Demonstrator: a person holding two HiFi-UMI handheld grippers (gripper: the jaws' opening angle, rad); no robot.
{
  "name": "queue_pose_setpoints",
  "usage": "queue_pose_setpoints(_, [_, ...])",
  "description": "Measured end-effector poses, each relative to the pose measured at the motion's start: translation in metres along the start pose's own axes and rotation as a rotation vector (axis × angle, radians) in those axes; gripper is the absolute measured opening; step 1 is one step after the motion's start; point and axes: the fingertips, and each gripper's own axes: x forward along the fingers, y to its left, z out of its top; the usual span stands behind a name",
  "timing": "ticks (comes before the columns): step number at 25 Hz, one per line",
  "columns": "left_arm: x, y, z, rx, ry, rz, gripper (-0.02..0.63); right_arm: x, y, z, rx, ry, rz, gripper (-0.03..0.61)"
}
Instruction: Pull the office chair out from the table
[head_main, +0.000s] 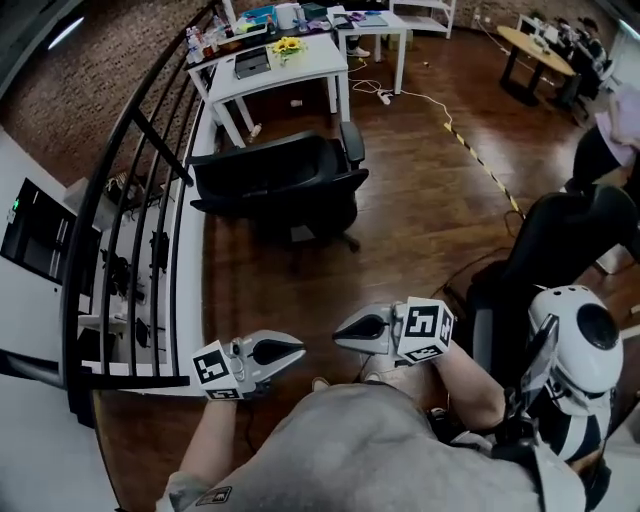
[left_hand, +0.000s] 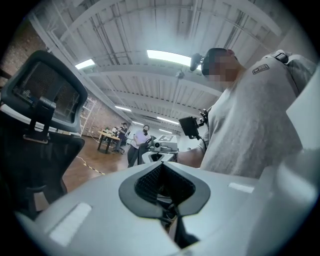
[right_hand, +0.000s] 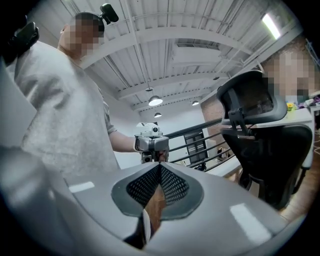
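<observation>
2 pairs of jaws are pressed together with nothing between them: the left gripper (left_hand: 165, 187) and the right gripper (right_hand: 159, 186) each show their mesh pads meeting in their own view. Each gripper view also catches the other gripper facing it, tip toward tip, in front of the person's grey shirt (head_main: 380, 450). Only the head view gives the layout. The black office chair (head_main: 280, 180) stands on the wood floor (head_main: 420, 200), well apart from both grippers and near the white table (head_main: 300, 68). 1 black railing (head_main: 130, 200) runs along its left.
</observation>
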Motion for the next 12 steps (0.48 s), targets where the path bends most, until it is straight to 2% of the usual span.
queue_pose_setpoints(12, [-0.020,0.010,0.000,-0.005,-0.006,-0.023,0.003,0.031,0.005,0.009,-0.027,0.033,0.025,0.006])
